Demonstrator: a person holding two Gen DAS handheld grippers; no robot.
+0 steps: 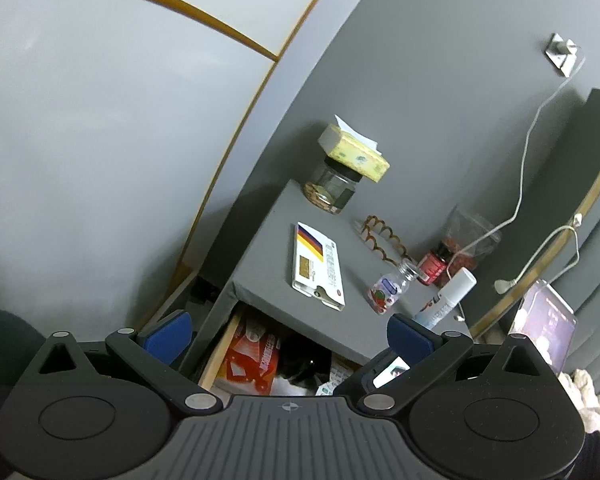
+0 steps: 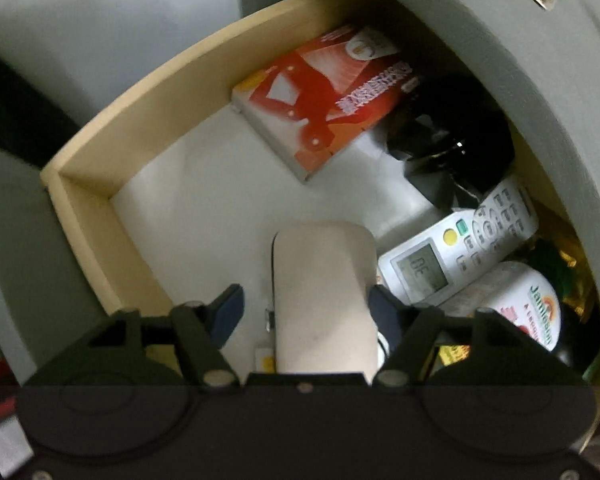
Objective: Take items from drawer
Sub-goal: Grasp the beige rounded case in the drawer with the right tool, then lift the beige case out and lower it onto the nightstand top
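The open wooden drawer (image 2: 112, 136) holds a red-and-white box (image 2: 320, 92), a black object (image 2: 456, 132), a white remote (image 2: 460, 244), a white labelled pouch (image 2: 516, 304) and a beige oblong case (image 2: 324, 296). My right gripper (image 2: 304, 312) is open inside the drawer, its jaws on either side of the beige case; the right pad (image 2: 382, 312) is at the case's edge, the left pad apart from it. My left gripper (image 1: 288, 336) is open and empty above the drawer (image 1: 220, 348), where the red box (image 1: 256, 356) shows.
The grey nightstand top (image 1: 268, 240) carries a flat white box (image 1: 318, 266), a jar (image 1: 330, 188) with a tissue pack on it, a hair clip (image 1: 384, 236), small bottles (image 1: 388, 290), a tube (image 1: 448, 296) and white cables. A lit screen (image 1: 544, 320) sits at right.
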